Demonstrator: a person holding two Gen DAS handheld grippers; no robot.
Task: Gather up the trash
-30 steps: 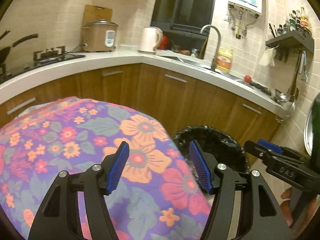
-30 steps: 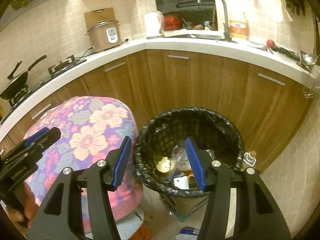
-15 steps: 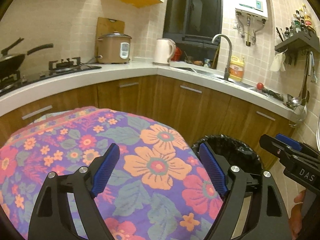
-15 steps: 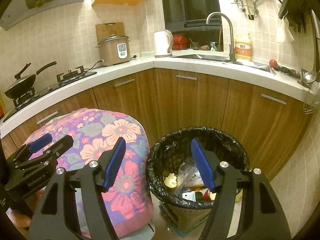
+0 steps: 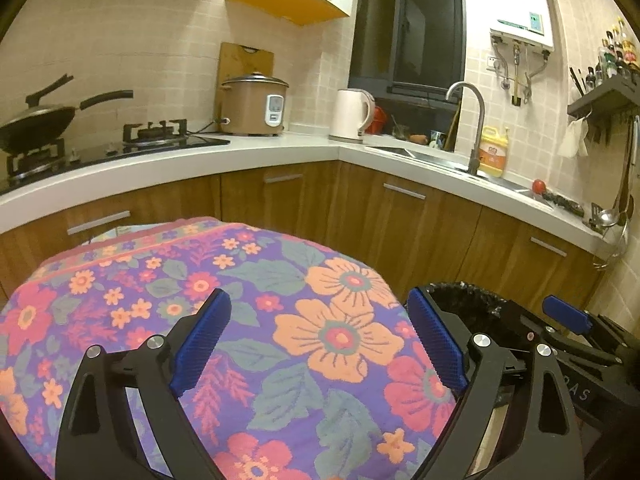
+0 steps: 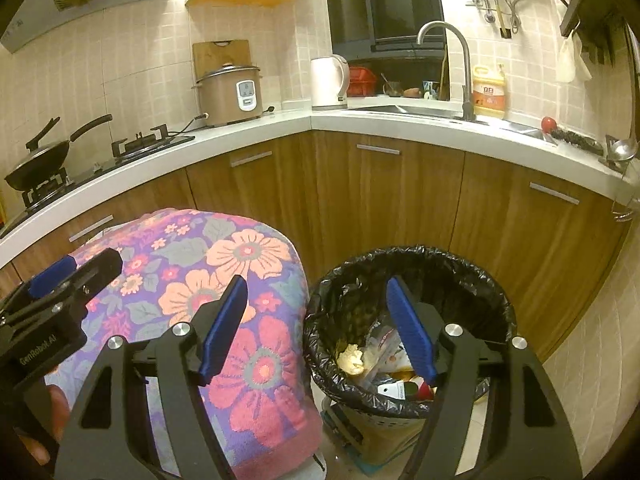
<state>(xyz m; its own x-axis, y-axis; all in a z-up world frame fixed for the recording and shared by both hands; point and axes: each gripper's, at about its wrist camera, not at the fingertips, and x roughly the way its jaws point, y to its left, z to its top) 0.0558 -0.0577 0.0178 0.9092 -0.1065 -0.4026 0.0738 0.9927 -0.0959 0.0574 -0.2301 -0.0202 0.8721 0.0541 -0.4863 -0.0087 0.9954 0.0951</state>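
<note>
A waste bin (image 6: 460, 264) lined with a black bag stands on the floor right of a small table under a floral cloth (image 6: 248, 280). Inside lie crumpled wrappers and food scraps (image 6: 380, 356). My right gripper (image 6: 318, 330) is open and empty, held above the gap between table and bin. My left gripper (image 5: 318, 344) is open and empty above the floral cloth (image 5: 260, 320). The bin's rim (image 5: 472, 294) shows at the right of the left wrist view, partly hidden by the right gripper (image 5: 568, 320). The left gripper shows at the left of the right wrist view (image 6: 60, 276).
An L-shaped white counter (image 6: 280, 124) over wooden cabinets (image 6: 360, 200) runs behind the table and bin. On it stand a wok (image 6: 40, 160), a rice cooker (image 6: 230, 96), a kettle (image 6: 328, 82) and a sink tap (image 6: 456, 64). A tiled wall (image 6: 592, 360) is at the right.
Both grippers have risen and pulled back, so more of the kitchen shows. Both stay open and empty. The bin now sits lower and smaller in the right wrist view.
</note>
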